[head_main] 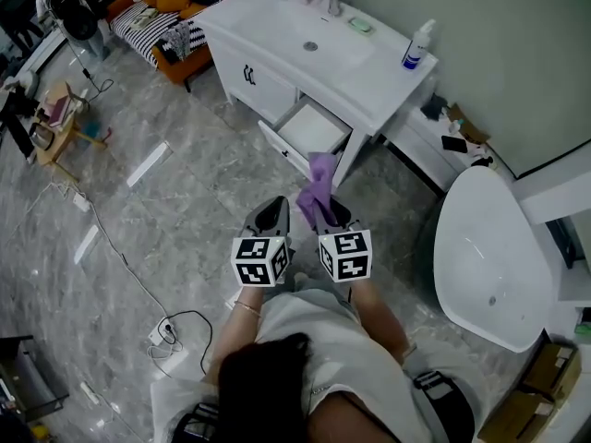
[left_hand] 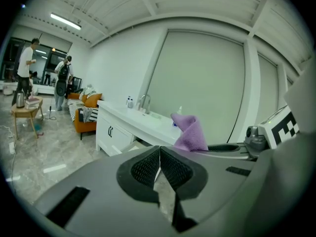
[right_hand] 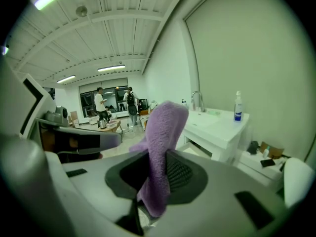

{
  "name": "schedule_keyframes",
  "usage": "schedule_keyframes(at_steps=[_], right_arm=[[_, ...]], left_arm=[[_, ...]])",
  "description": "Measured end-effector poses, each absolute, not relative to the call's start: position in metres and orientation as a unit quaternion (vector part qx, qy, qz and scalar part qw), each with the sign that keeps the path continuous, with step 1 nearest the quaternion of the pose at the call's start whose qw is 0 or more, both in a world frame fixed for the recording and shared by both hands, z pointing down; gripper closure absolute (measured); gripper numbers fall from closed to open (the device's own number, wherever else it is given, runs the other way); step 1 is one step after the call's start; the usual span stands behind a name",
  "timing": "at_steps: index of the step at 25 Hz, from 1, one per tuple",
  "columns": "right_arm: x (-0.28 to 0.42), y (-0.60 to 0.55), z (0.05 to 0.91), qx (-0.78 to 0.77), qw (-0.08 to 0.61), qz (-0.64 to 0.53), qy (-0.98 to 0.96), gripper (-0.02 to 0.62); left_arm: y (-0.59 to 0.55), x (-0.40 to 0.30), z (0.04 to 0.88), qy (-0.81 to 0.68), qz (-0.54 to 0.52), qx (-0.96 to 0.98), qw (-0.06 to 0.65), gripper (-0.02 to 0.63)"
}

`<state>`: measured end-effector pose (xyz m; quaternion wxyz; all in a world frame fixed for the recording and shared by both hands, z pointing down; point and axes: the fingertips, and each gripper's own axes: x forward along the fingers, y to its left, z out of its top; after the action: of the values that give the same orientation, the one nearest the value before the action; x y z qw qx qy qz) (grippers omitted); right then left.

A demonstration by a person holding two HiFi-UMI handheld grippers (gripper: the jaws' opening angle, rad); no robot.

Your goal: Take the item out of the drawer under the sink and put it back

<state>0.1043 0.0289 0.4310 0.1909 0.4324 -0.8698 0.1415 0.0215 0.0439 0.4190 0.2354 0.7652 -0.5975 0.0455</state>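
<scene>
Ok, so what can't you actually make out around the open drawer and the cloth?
- Part of the drawer front: head view, the purple cloth covers it.
- Bottle label: every view, too small.
- Things on the ledge by the tub: head view, dark and tiny.
- Purple cloth's lower end: right gripper view, sunk inside the right gripper.

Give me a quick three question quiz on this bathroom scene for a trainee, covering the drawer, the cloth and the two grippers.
1. True or false: the drawer under the sink stands open.
2. Which gripper grips the purple cloth? A: left. B: right.
3. Fill in: the left gripper has its jaws ____, with nothing between them.

Key:
1. True.
2. B: the right gripper is clamped on it.
3. Shut.
</scene>
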Motion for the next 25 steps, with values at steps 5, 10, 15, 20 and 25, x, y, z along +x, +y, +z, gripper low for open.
schedule_keyframes(at_steps=[5, 10, 15, 20, 25], right_arm=[[0.1, 0.02, 0.431, 0.433, 0.194, 0.139, -0.869, 0.506], [0.096, 0.012, 0.438, 0.437, 0.202, 0.144, -0.865, 0.506], [0.092, -0.01, 0.447, 0.446, 0.209, 0.15, -0.857, 0.506], [0.081, -0.04, 0.45, 0.456, 0.214, 0.154, -0.85, 0.506], [0.063, -0.076, 0.452, 0.46, 0.222, 0.158, -0.845, 0.506]], left_arm=[[0.035, 0.014, 0.419, -0.599, 0.043, 0.764, 0.236, 0.601], [0.025, 0.011, 0.429, -0.592, 0.049, 0.767, 0.244, 0.601], [0.001, 0.006, 0.44, -0.58, 0.053, 0.772, 0.253, 0.601], [-0.033, -0.003, 0.444, -0.569, 0.053, 0.779, 0.258, 0.601], [-0.075, -0.018, 0.446, -0.558, 0.051, 0.786, 0.262, 0.601]])
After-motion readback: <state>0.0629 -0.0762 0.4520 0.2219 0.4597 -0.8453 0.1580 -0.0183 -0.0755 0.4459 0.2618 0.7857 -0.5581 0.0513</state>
